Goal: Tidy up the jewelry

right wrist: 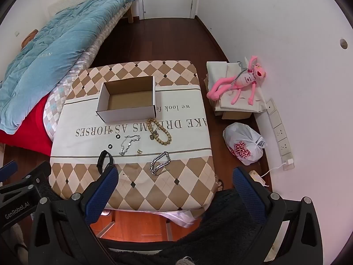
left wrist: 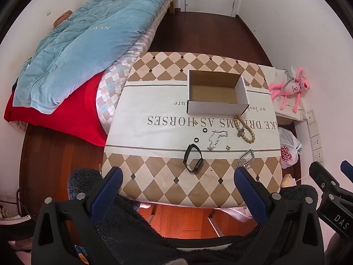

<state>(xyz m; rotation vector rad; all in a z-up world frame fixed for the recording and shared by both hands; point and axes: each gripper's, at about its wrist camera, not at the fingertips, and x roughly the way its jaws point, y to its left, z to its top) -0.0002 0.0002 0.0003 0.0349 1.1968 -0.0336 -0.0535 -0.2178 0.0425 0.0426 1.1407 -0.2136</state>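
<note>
Both tongs gape wide, empty, above the near edge of the checkered-cloth table (left wrist: pixel 154 176): left gripper (left wrist: pixel 177 182), right gripper (right wrist: pixel 175 182). Beyond them lie the black loop wristband (left wrist: pixel 193 158), silver curb-chain bracelet (right wrist: pixel 160 163) and open white cardboard box (left wrist: pixel 217 107).

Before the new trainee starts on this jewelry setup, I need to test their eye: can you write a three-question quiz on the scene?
1. True or false: the cardboard box already holds jewelry.
2. Which piece lies nearest the box? A) black watch B) wooden bead bracelet C) silver chain bracelet
3. Fill in: both the left gripper and the right gripper are ____.

Key: 1 false; 2 B; 3 open, holding nothing.
</note>
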